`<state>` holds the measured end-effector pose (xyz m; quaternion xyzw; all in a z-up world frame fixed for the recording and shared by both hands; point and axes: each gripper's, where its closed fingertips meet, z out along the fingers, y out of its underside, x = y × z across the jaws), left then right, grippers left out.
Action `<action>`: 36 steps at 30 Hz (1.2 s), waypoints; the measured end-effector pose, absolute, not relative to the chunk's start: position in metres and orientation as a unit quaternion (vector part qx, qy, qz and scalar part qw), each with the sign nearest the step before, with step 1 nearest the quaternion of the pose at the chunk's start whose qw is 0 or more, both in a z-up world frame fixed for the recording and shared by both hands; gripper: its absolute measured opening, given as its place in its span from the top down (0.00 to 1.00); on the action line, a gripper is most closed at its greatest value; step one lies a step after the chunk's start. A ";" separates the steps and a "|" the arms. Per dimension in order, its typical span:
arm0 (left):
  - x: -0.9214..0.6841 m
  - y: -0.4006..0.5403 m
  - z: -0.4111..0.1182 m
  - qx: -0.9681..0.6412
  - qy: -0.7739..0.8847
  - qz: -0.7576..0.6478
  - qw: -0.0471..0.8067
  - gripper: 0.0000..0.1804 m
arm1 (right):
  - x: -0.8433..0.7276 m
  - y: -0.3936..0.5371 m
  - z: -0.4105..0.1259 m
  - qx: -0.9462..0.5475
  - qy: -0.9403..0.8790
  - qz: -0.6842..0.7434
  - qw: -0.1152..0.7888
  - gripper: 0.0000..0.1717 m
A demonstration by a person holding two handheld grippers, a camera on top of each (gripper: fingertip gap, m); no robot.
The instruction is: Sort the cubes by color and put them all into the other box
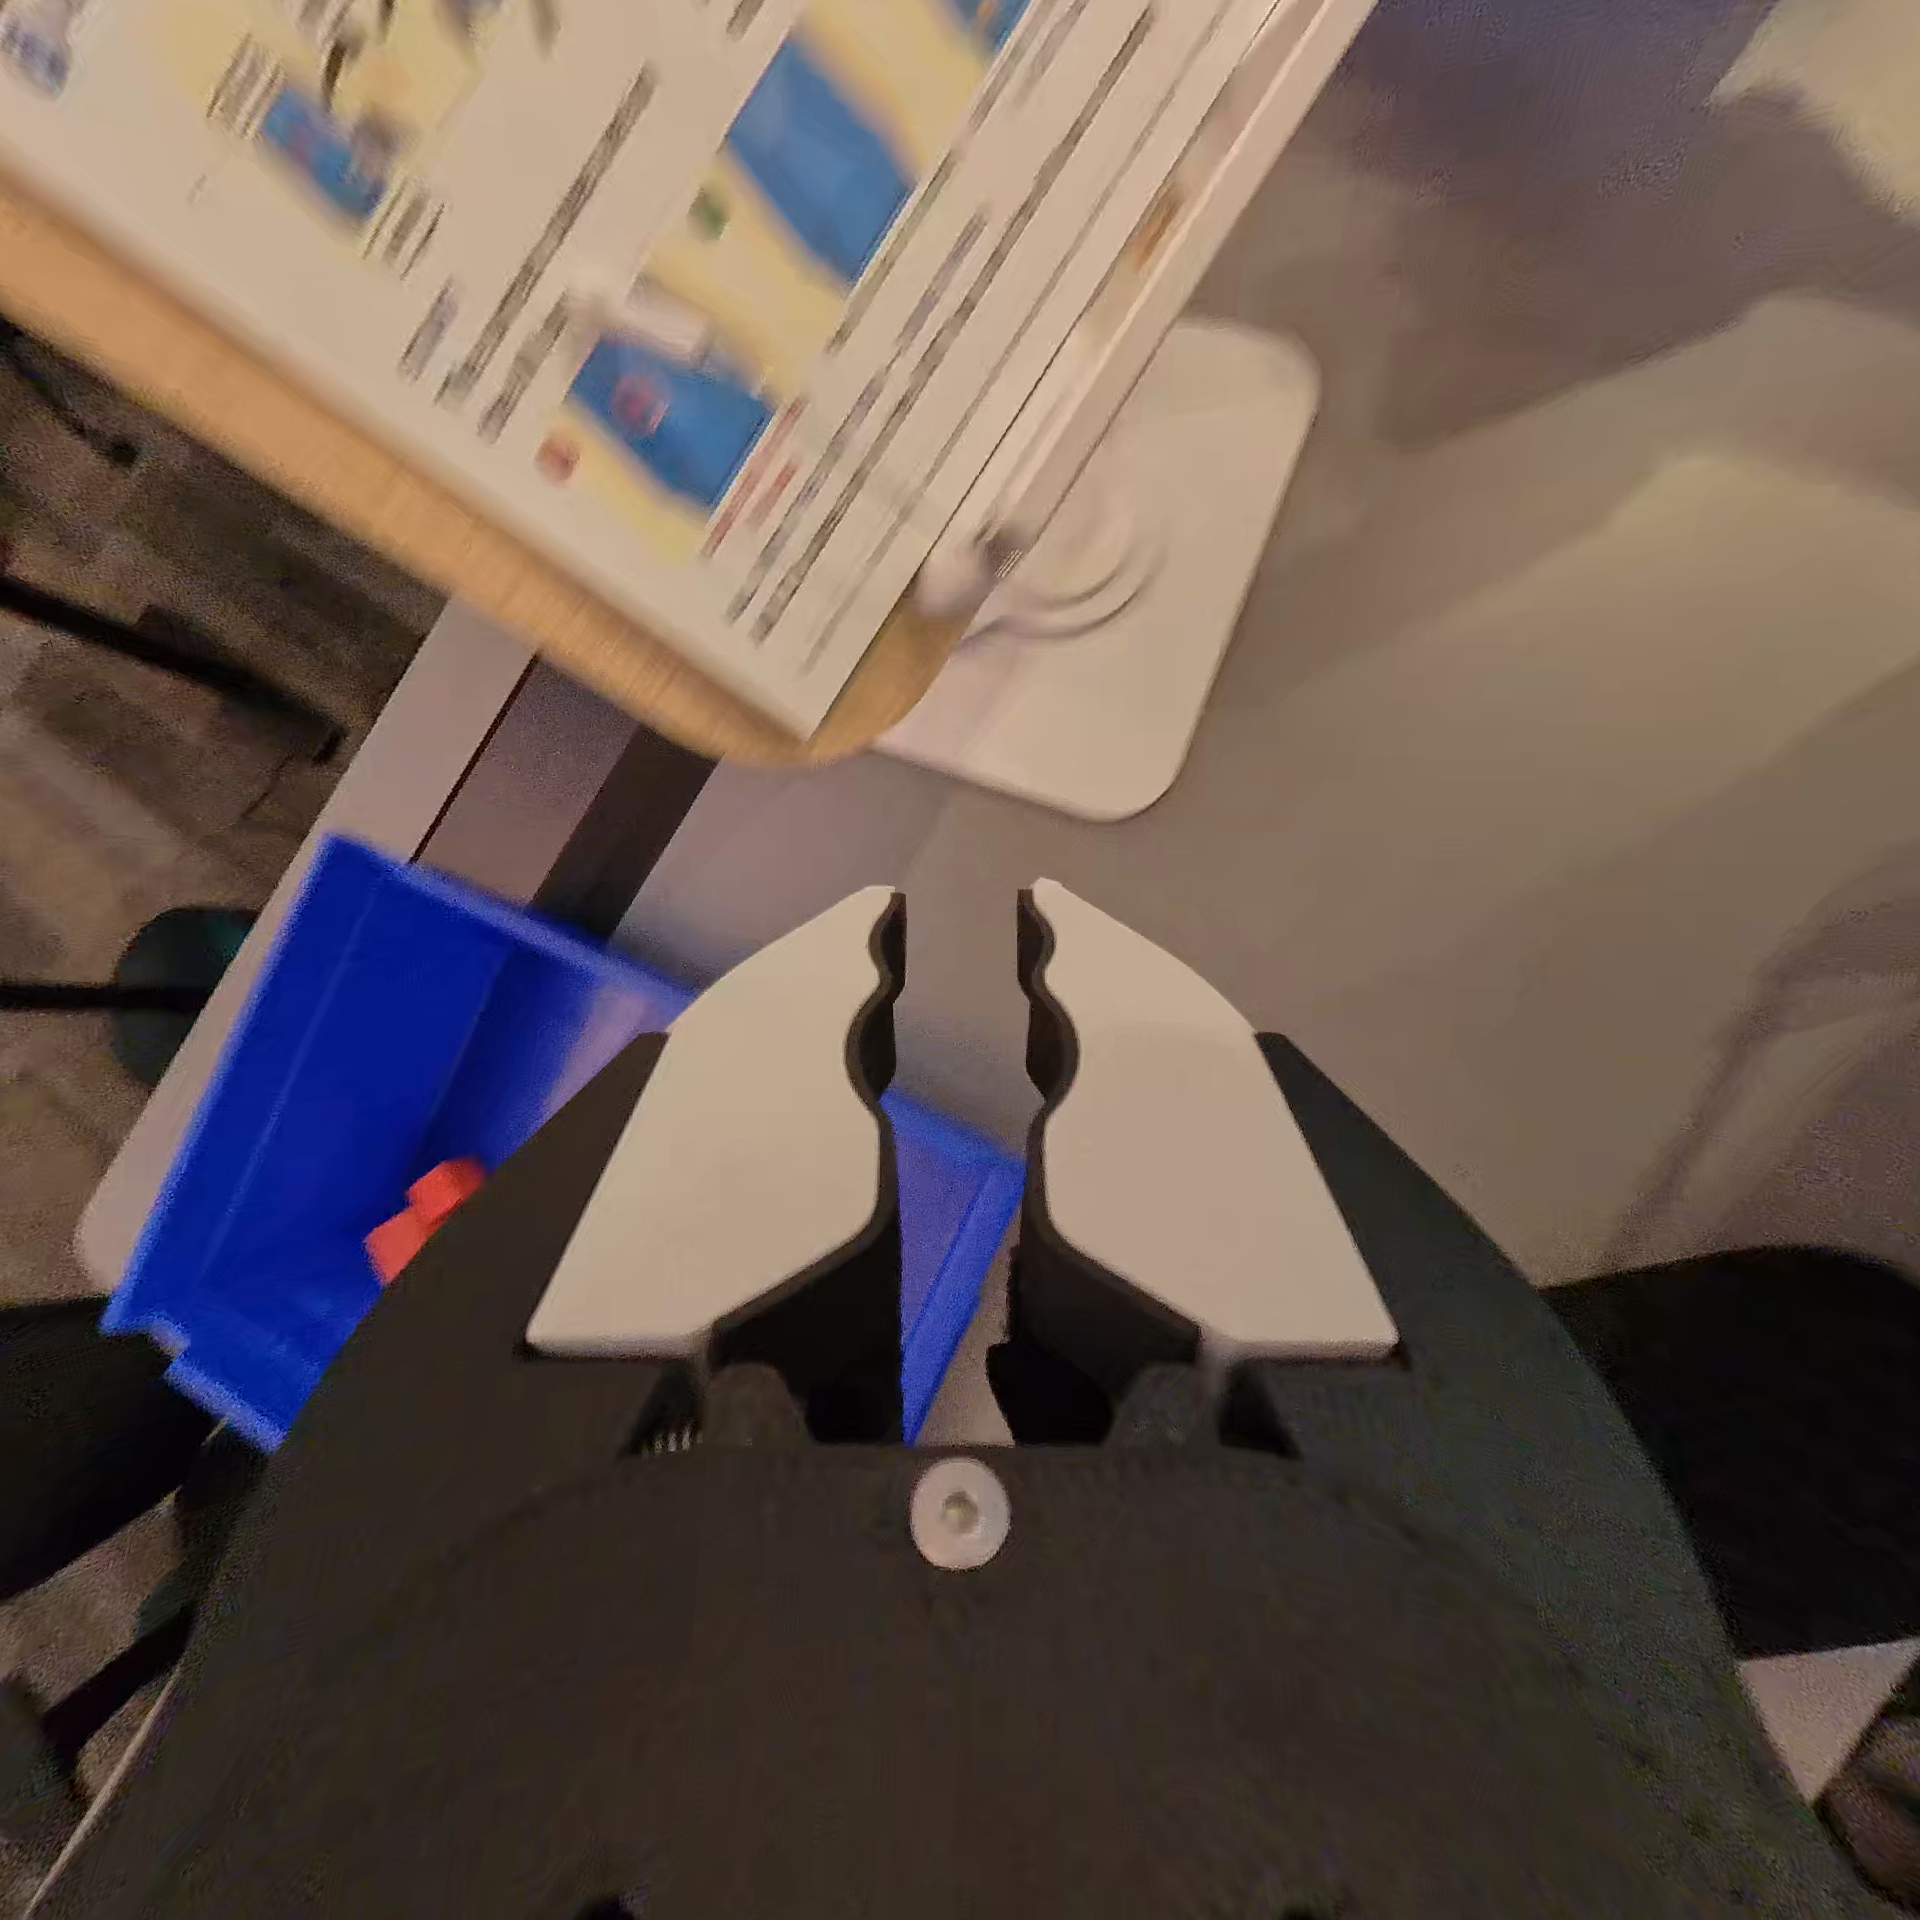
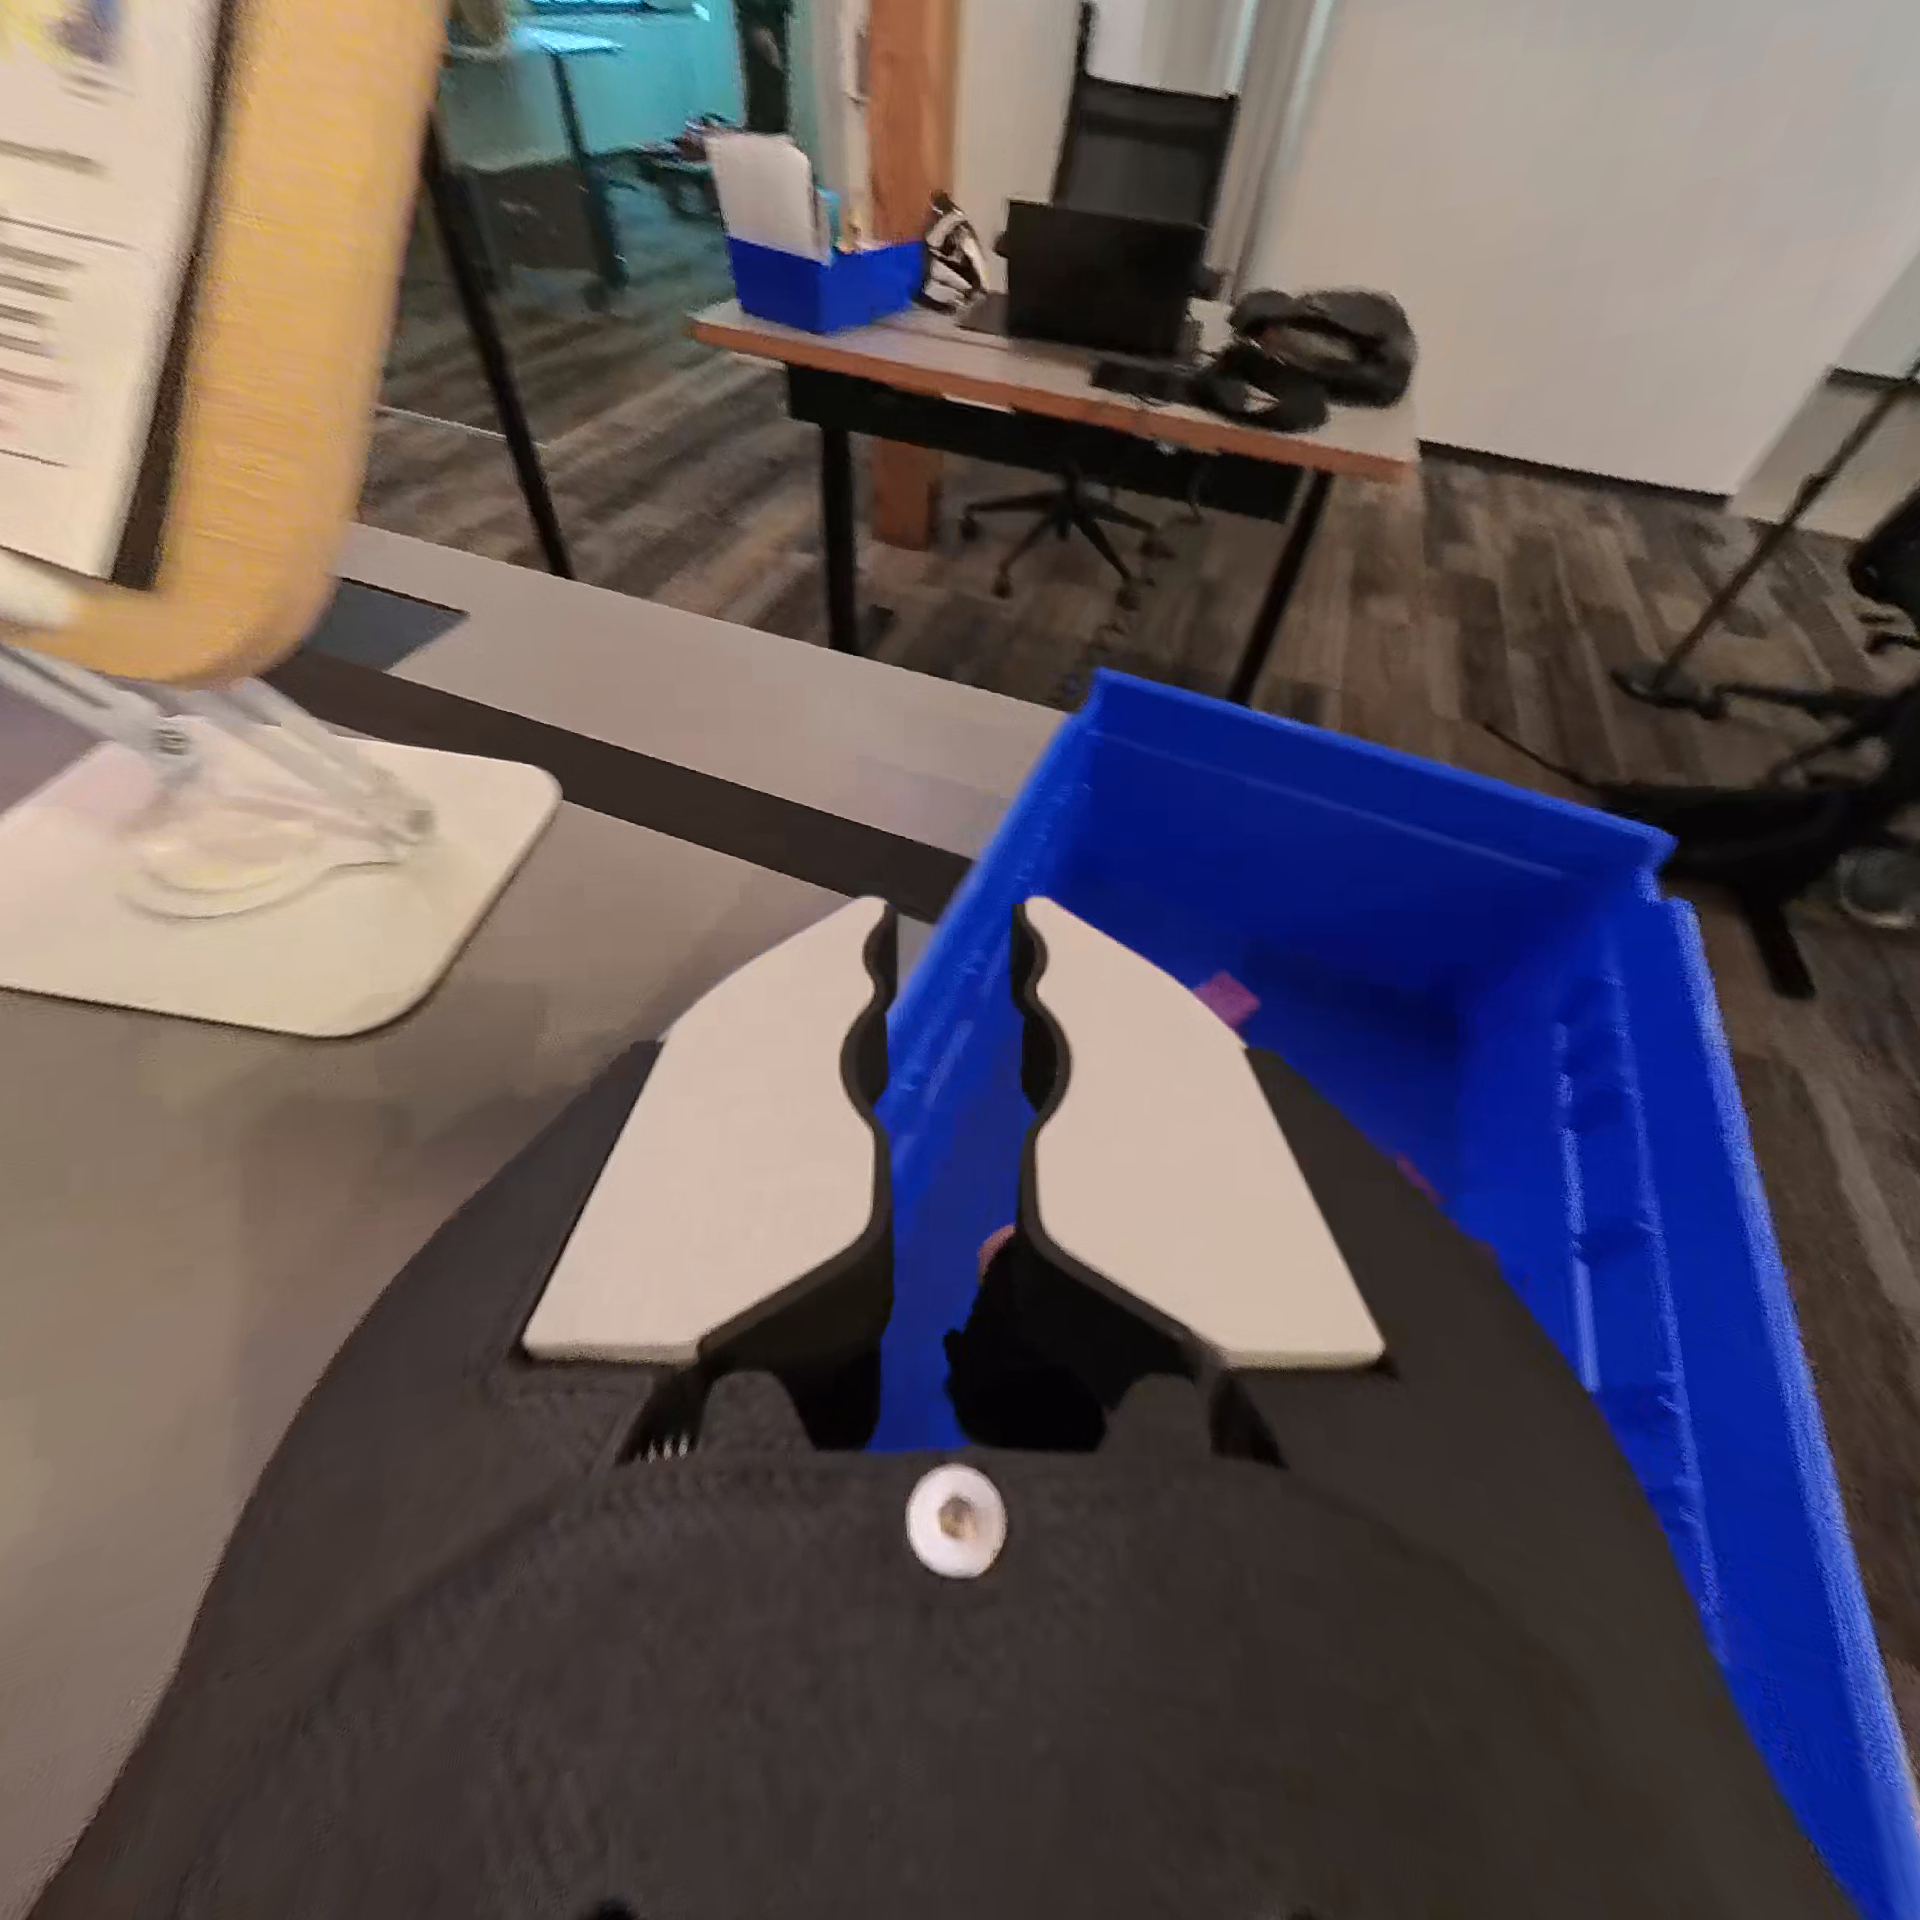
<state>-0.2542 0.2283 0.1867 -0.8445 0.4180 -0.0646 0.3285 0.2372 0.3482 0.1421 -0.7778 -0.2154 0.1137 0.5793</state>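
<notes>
In the left wrist view my left gripper (image 1: 961, 904) is open and empty above the grey table (image 1: 1351, 935). A blue box (image 1: 312, 1091) lies down and to its left, partly under the gripper body, with red cubes (image 1: 431, 1210) inside. In the right wrist view my right gripper (image 2: 953, 914) is open, with nothing between its pads, and hovers over the left wall of a blue box (image 2: 1351, 758). A purple cube (image 2: 1226, 1000) lies on that box's floor just past the right finger. The gripper body hides the rest of the box's floor.
A white stand base (image 1: 1122, 623) carries a tilted wooden board with printed sheets (image 1: 520, 260) at the back of the table; it also shows in the right wrist view (image 2: 260, 883). The table edge runs right behind the box. A far desk (image 2: 1039, 384) holds another blue box (image 2: 821, 281).
</notes>
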 end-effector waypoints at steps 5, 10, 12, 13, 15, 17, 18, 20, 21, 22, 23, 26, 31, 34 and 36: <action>-0.358 0.241 0.146 -0.892 0.363 -0.027 0.269 0.83 | 0.191 0.326 0.163 -0.749 -0.260 0.159 0.589 0.89; -0.437 0.251 0.088 -0.909 0.380 0.044 0.162 0.80 | 0.160 0.317 0.180 -0.727 -0.281 0.183 0.599 0.91; -0.457 0.252 0.063 -0.901 0.413 0.078 0.106 0.79 | 0.150 0.314 0.181 -0.724 -0.292 0.188 0.596 0.91; -0.466 0.252 0.051 -0.895 0.429 0.093 0.076 0.78 | 0.146 0.314 0.181 -0.724 -0.296 0.188 0.594 0.91; -0.483 0.250 0.030 -0.883 0.453 0.120 0.016 0.77 | 0.139 0.313 0.182 -0.722 -0.299 0.194 0.593 0.91; -0.502 0.248 0.014 -0.879 0.453 0.143 -0.037 0.74 | 0.133 0.312 0.183 -0.720 -0.301 0.203 0.592 0.91; -0.508 0.247 0.008 -0.879 0.450 0.146 -0.055 0.73 | 0.132 0.311 0.183 -0.720 -0.302 0.203 0.591 0.91; -0.516 0.246 -0.002 -0.876 0.450 0.153 -0.083 0.72 | 0.129 0.311 0.183 -0.719 -0.304 0.206 0.591 0.91; -0.519 0.245 -0.006 -0.873 0.451 0.157 -0.096 0.72 | 0.128 0.310 0.183 -0.718 -0.304 0.209 0.590 0.91; -0.521 0.244 -0.010 -0.871 0.451 0.161 -0.111 0.72 | 0.127 0.309 0.183 -0.717 -0.303 0.213 0.590 0.91; -0.523 0.243 -0.014 -0.867 0.452 0.166 -0.125 0.73 | 0.127 0.309 0.183 -0.717 -0.303 0.215 0.589 0.91; -0.527 0.240 -0.024 -0.852 0.463 0.183 -0.162 0.80 | 0.127 0.310 0.183 -0.717 -0.304 0.215 0.589 0.91; -0.529 0.244 -0.021 -0.861 0.443 0.193 -0.158 0.83 | 0.120 0.304 0.189 -0.708 -0.313 0.223 0.593 0.91; -0.517 0.247 -0.004 -0.900 0.395 0.157 -0.093 0.84 | 0.103 0.291 0.198 -0.685 -0.339 0.240 0.599 0.91; -0.492 0.248 0.017 -0.932 0.349 0.096 -0.017 0.84 | 0.082 0.276 0.206 -0.661 -0.365 0.265 0.601 0.90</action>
